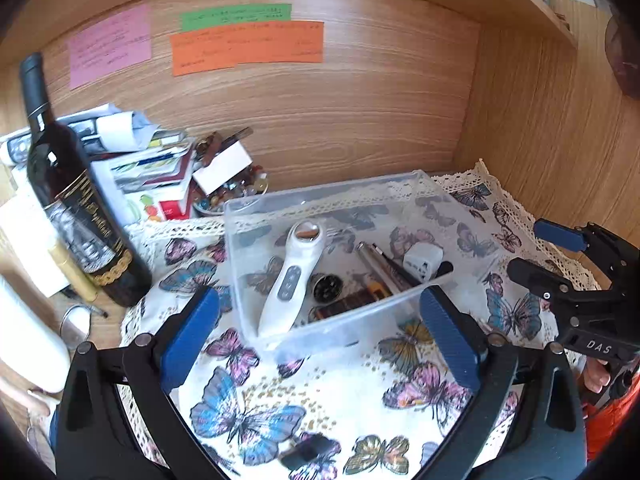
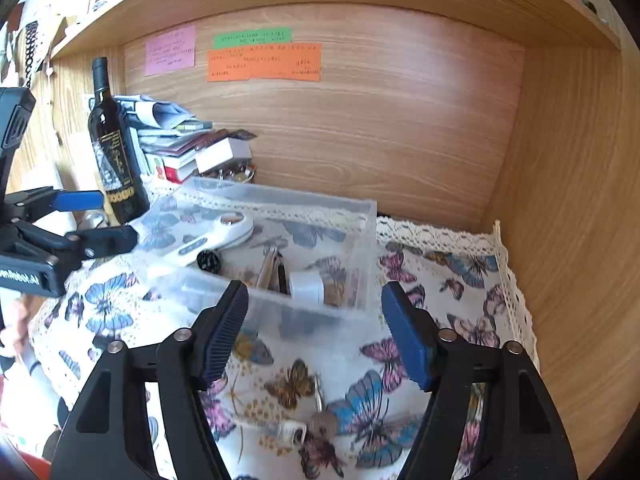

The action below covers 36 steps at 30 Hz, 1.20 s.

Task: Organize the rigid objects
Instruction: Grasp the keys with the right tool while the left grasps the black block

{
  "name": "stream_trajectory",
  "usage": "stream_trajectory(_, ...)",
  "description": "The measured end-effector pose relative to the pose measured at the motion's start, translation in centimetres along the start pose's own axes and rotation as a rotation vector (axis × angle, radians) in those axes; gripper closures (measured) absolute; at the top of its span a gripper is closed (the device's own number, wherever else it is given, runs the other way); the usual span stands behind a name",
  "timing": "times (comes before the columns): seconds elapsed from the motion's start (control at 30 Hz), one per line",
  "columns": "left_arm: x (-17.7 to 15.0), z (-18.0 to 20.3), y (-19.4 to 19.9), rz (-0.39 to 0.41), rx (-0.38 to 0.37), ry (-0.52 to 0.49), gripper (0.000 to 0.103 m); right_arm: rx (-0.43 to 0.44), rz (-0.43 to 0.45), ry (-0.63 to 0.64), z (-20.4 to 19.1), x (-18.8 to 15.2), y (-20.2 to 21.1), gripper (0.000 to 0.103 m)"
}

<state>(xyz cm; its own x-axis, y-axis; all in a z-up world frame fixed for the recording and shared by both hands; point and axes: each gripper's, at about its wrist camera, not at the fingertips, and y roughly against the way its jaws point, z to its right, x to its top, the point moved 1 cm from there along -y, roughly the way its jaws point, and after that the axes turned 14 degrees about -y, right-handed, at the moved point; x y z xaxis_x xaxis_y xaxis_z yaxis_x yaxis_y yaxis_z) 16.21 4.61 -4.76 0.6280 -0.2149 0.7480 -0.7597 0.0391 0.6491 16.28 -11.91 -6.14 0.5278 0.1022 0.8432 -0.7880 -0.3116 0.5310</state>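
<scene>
Lying just ahead of the right gripper [image 2: 314, 330], between its spread fingers, a small keyring with metal tag [image 2: 308, 426] remains outside the clear plastic bin [image 2: 360, 248]; left gripper [image 1: 320, 328] also spread.

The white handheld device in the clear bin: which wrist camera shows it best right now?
Left wrist. There the white handheld device lies in full view inside the clear bin, round head and buttons sharp. The right wrist view shows it smaller, blurred, and through the bin's cloudy wall.
</scene>
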Motion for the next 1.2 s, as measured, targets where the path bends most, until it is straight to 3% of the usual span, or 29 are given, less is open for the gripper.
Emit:
stream_trajectory(0.27, -4.4, -0.1, 0.4, -0.080, 0.005, -0.002, 0.001, -0.029, -0.073, -0.025, 1.2, -3.4, 0.0, 0.034)
stream_trajectory(0.57, -8.9, 1.3, -0.8, -0.157, 0.004, -0.035, 0.002, -0.073, -0.204, -0.127, 3.6, -6.7, -2.8, 0.035)
stream_trajectory(0.73, -9.9, 1.8, -1.4, -0.177, -0.016, -0.034, 0.016, -0.099, -0.239, -0.145, 4.0, -7.1, -4.0, 0.053)
stream_trajectory(0.87, -10.7, 1.8, -1.8, -0.197, -0.030, -0.012, 0.026, -0.112, -0.244, -0.128, 3.9, -7.5, -4.3, 0.056)
stream_trajectory(0.97, -11.0, 1.7, -1.9, -0.202, -0.032, -0.001, 0.027, -0.093, -0.239, -0.133, 3.6, -7.3, -3.6, 0.057)
stream_trajectory(1.07, -11.2, 1.7, -2.0, -0.204, -0.043, 0.010, 0.027, -0.063, -0.232, -0.150, 3.0, -7.3, -2.8, 0.051)
stream_trajectory(1.13, -11.4, 1.9, -2.1, -0.204, -0.044, 0.012, 0.027, -0.044, -0.234, -0.174, 2.7, -7.6, -2.4, 0.034)
stream_trajectory(1.2, -11.5, 2.1, -2.1, -0.201, -0.032, 0.000, 0.032, -0.040, -0.230, -0.179, 2.1, -7.9, -2.1, 0.033)
